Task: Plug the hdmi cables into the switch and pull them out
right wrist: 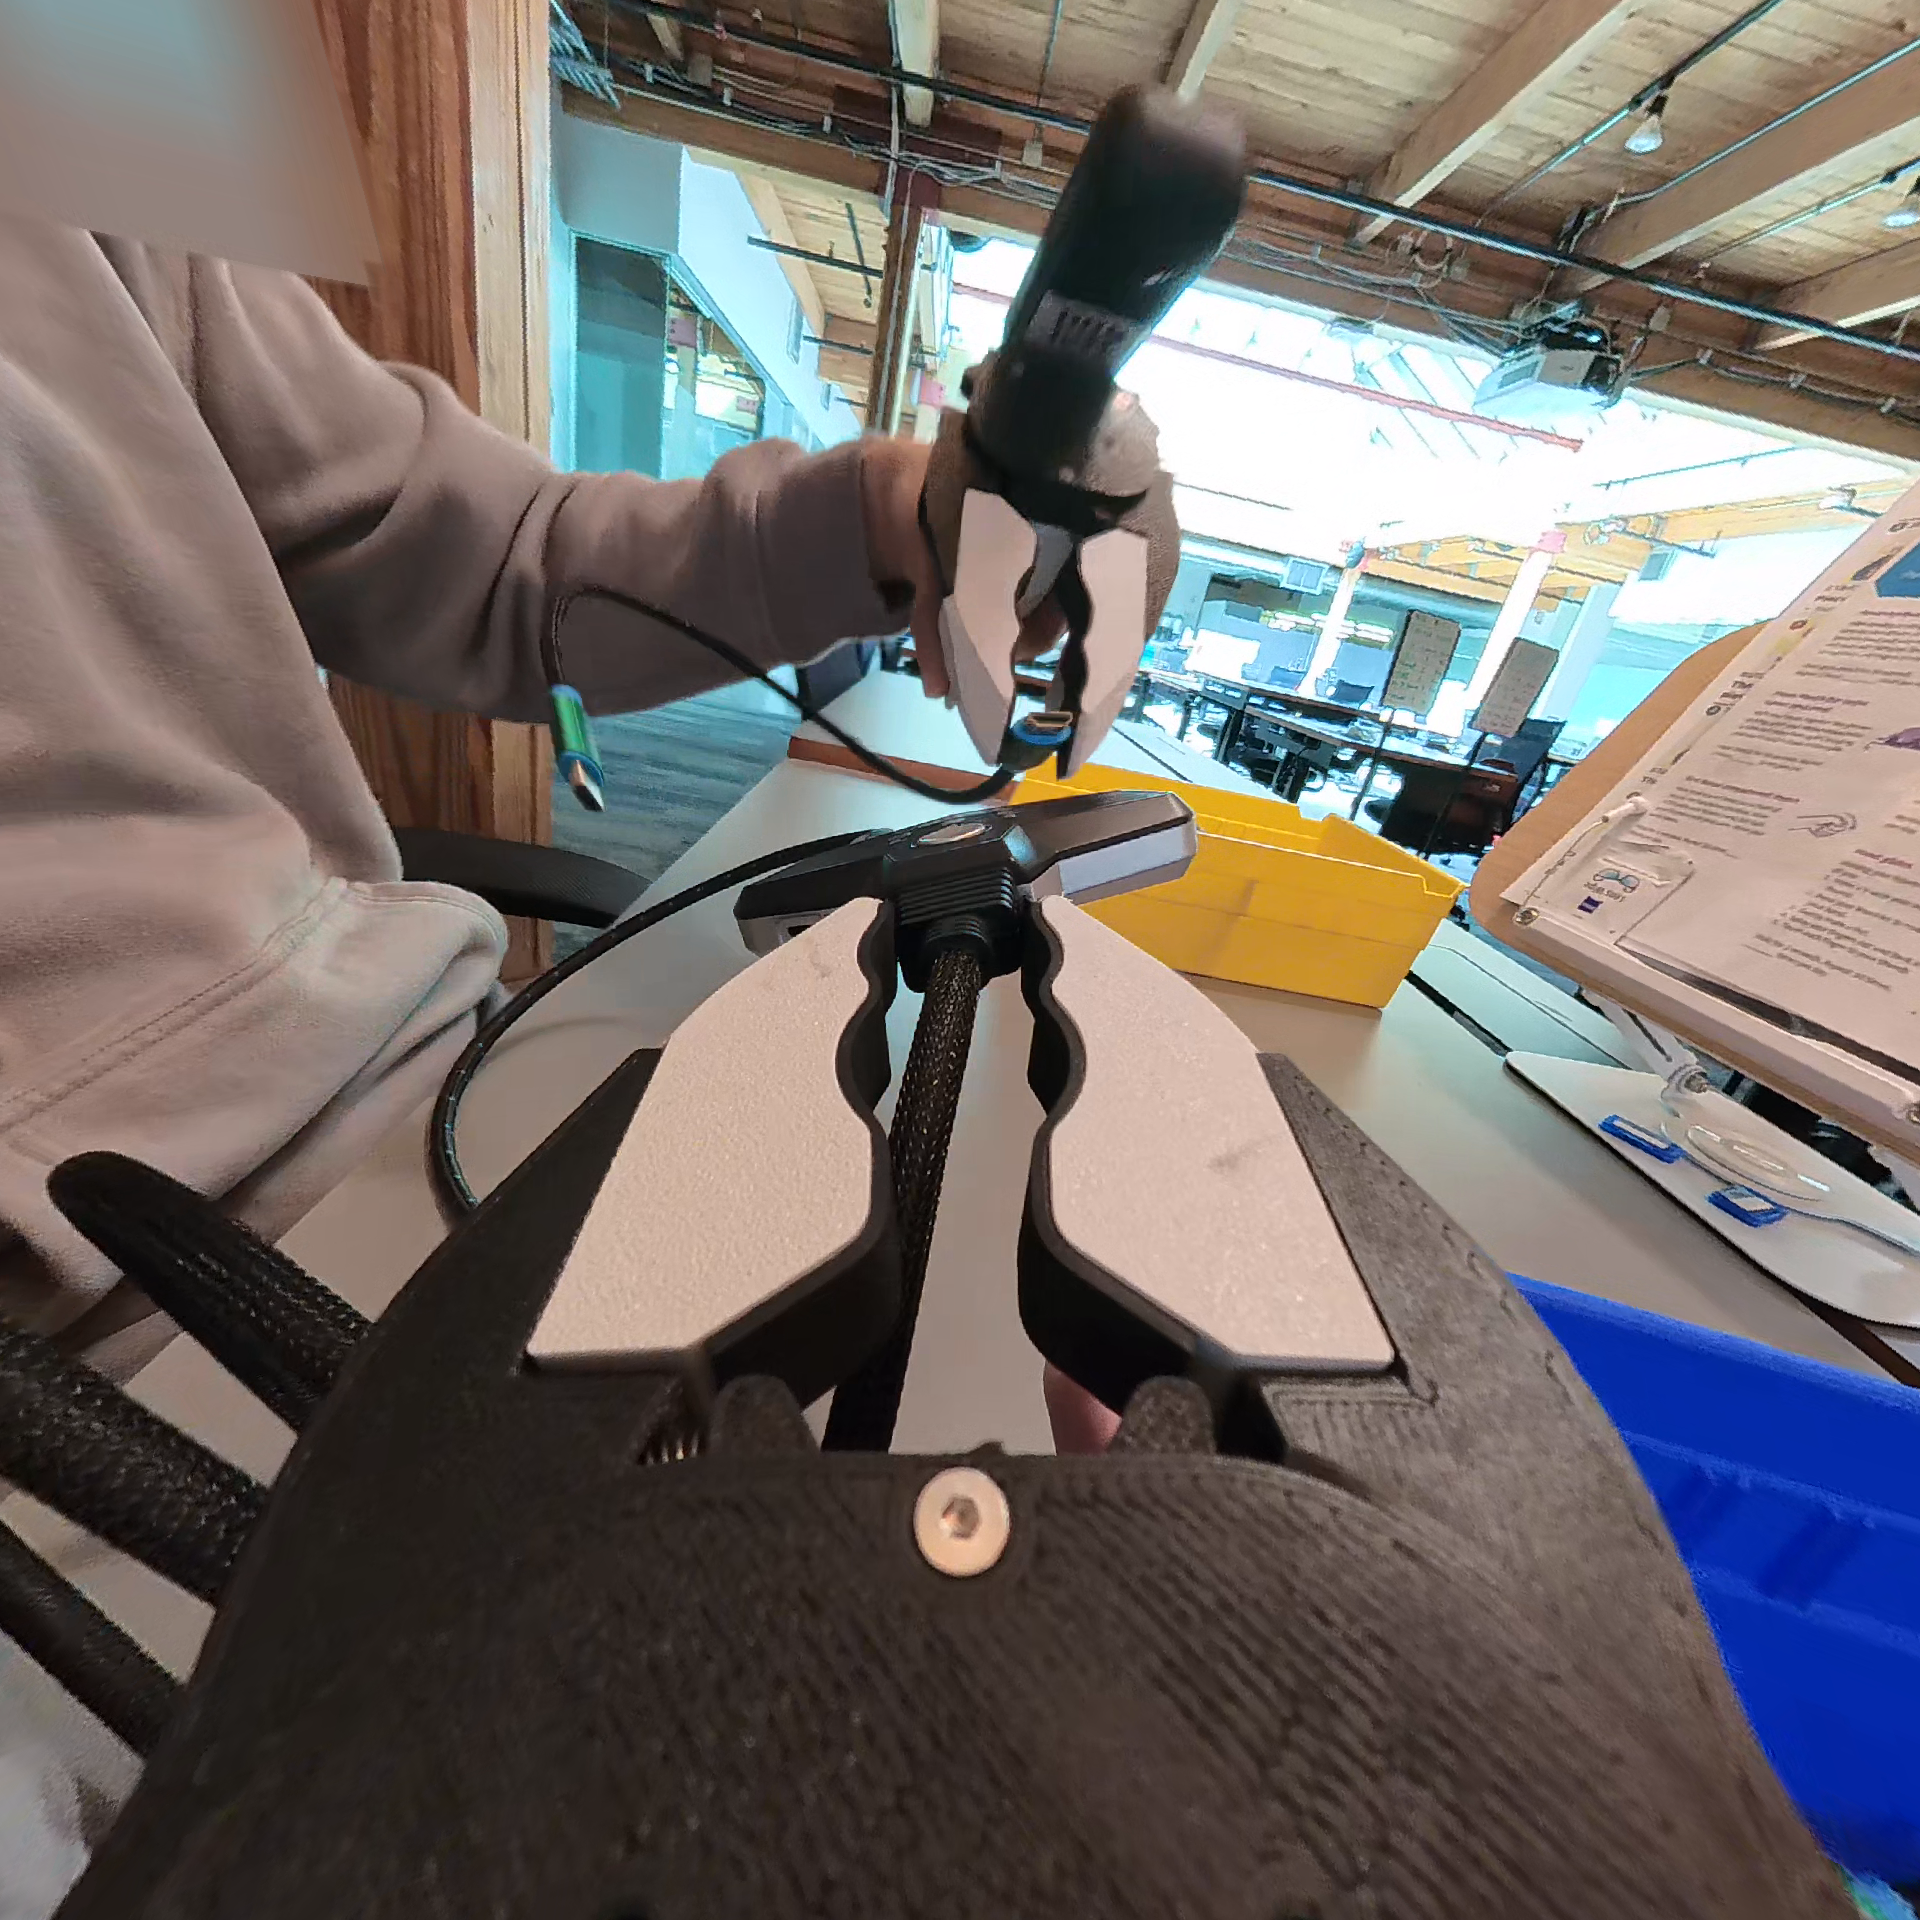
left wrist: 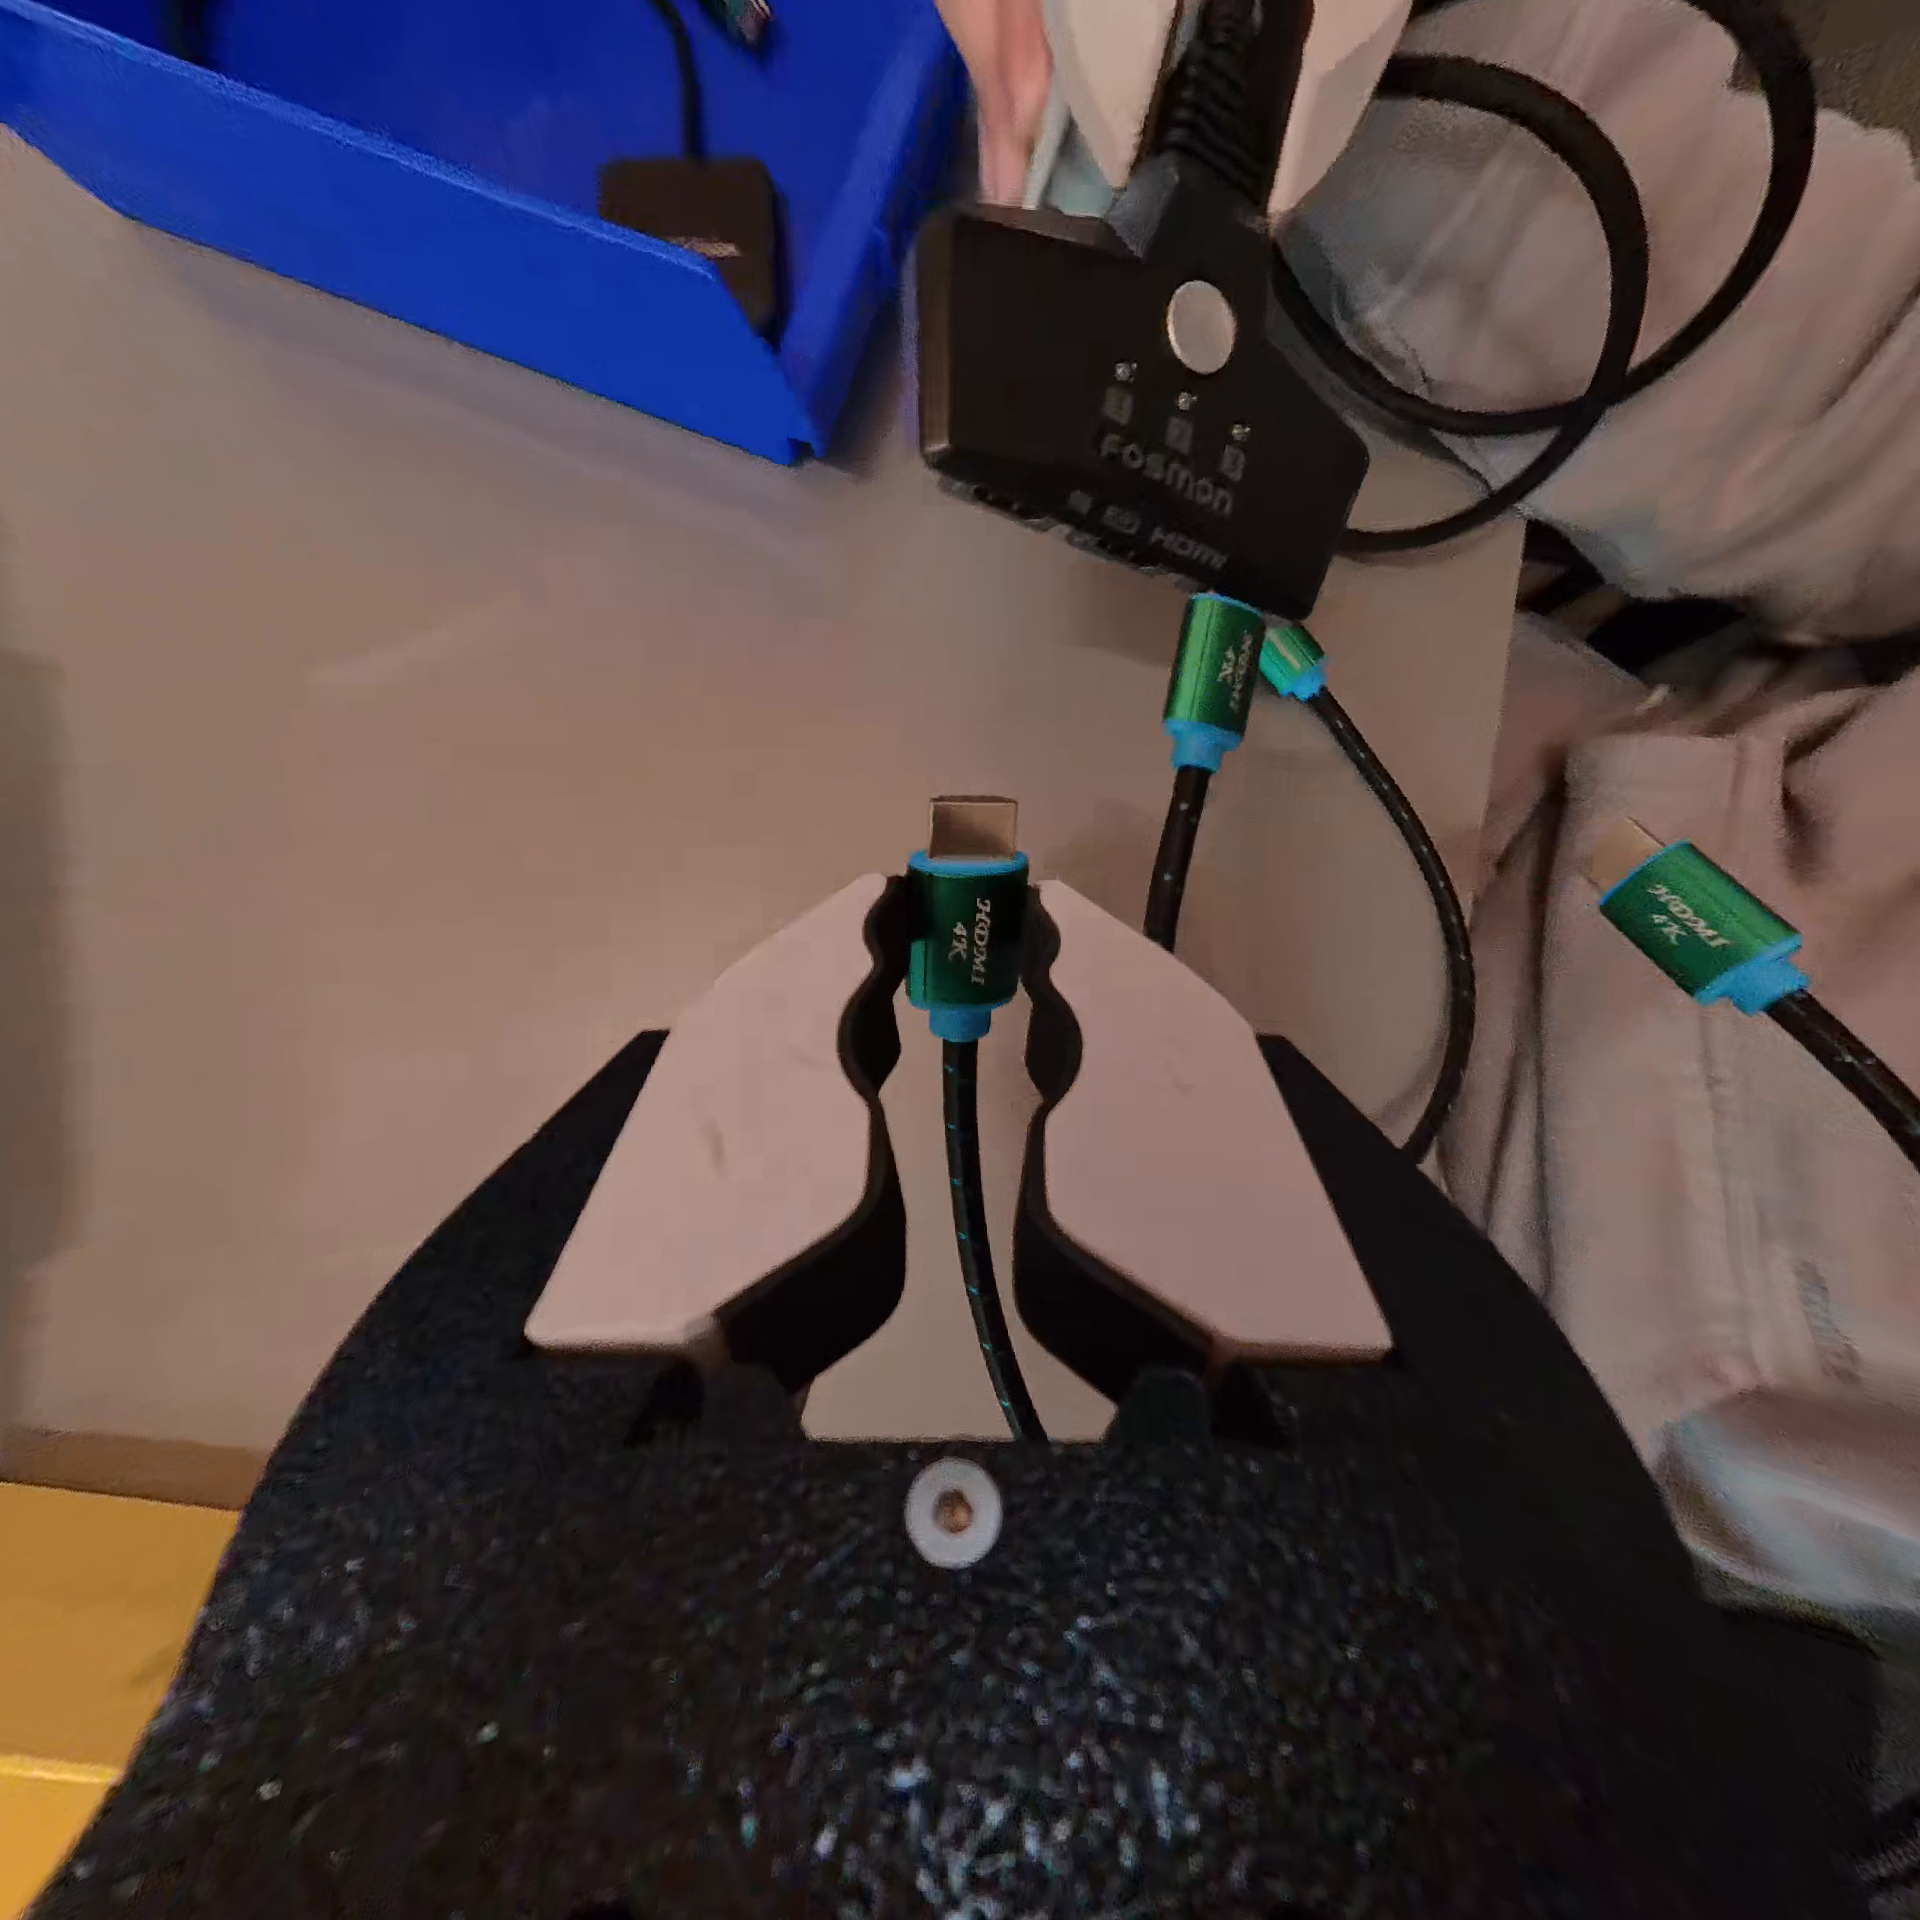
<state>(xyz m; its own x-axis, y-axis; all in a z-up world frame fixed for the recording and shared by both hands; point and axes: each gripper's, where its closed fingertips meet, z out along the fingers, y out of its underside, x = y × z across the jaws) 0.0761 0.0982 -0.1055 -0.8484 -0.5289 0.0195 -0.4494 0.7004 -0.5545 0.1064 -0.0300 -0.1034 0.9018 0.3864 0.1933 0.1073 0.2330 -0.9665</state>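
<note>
Matt black plastic switch (left wrist: 1132,405) with shiny metal button (left wrist: 1200,325); glossy green metallic plug (left wrist: 961,940), braided cable (left wrist: 977,1226). At 11 o'clock, smooth blue plastic bin (left wrist: 436,208). Rough black gripper body (left wrist: 935,1662).

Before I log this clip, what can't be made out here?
- Left wrist view: the switch front ports are in shadow; whether free sockets remain is unclear.
- Left wrist view: a second green plug is half hidden behind the plugged-in connector.
- Right wrist view: the port face points away.

Black tongs (left wrist: 966,935), white pads, grey sleeve (right wrist: 623,582)
</note>
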